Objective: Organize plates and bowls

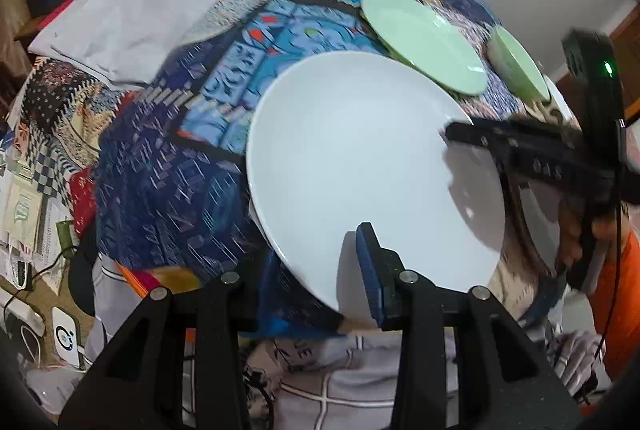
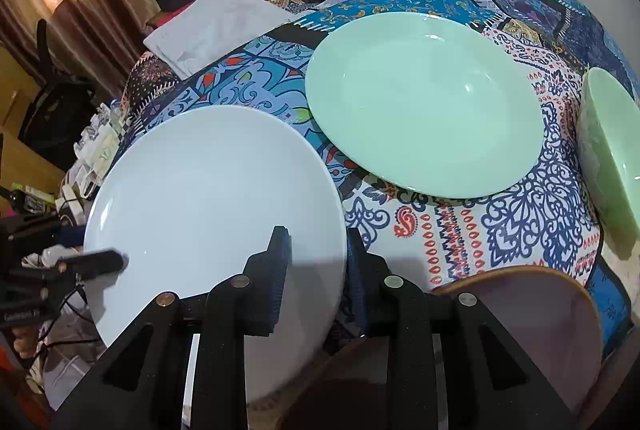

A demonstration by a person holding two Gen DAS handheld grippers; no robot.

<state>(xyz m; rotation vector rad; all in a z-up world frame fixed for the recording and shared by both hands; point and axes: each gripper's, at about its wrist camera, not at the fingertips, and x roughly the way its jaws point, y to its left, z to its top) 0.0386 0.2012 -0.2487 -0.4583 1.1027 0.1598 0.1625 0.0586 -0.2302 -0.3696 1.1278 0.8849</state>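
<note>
Two black grippers hold the big round white plate point(image 2: 216, 198) by its rim, one on each side. In the left wrist view, the left gripper point(image 1: 316, 270) has its blue-padded fingers point(image 1: 370, 270) pinching the near edge of the plate, one pad on top and one below. In the right wrist view, the right gripper point(image 2: 316, 270) pinches the opposite edge the same way.

White plate sits tilted, it seems lifted off the patterned blue cloth point(image 2: 460, 238) that covers the table. Just beyond it lies the round pale green plate point(image 2: 424, 102), flat on the cloth. A pale green bowl point(image 2: 608, 158) stands near that plate's far side. A brown-rimmed dish point(image 2: 540, 310) shows close beside the right gripper.

Things could go wrong from here. The plate looks smooth and the pads only grip a thin bit of rim, so it could slip out if one gripper pulls away or tips too much. If it comes down too fast on the green plate, the two could bang and chip. A swing sideways could knock the green bowl.
</note>
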